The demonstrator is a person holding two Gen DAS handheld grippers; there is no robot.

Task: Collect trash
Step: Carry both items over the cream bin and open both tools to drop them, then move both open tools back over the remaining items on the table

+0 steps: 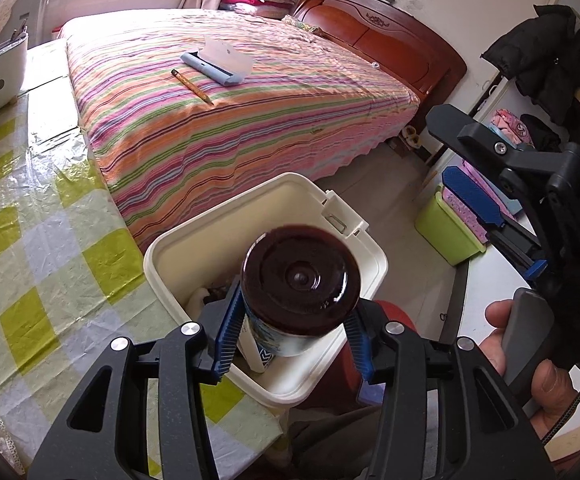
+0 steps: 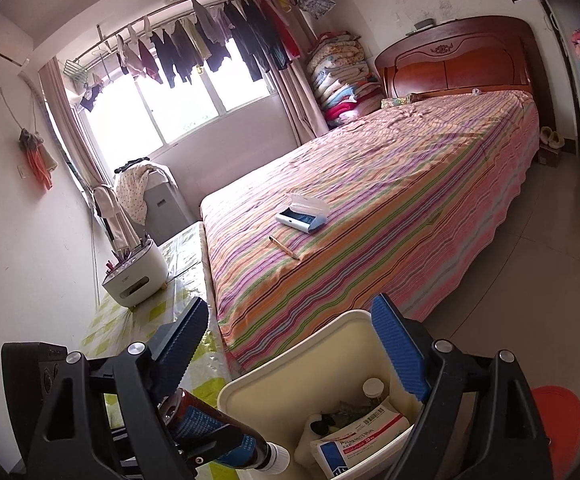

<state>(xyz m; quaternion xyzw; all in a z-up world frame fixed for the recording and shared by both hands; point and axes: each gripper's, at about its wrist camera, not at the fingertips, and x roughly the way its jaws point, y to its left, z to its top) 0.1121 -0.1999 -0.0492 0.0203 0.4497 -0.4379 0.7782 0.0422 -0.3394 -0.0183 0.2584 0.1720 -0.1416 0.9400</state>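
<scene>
Left wrist: bedroom, striped bed, checked table. Left gripper clasps a brown bottle, base toward camera, over a cream bin.

Right wrist: right gripper spread wide, empty, above the bin; box inside.

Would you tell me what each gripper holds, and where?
Left gripper holds a brown bottle by its labelled body, over the bin. Right gripper holds nothing.

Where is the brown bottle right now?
The brown bottle sits between the left gripper fingers, bottom towards the camera, right over the open cream bin beside the striped bed.
</scene>
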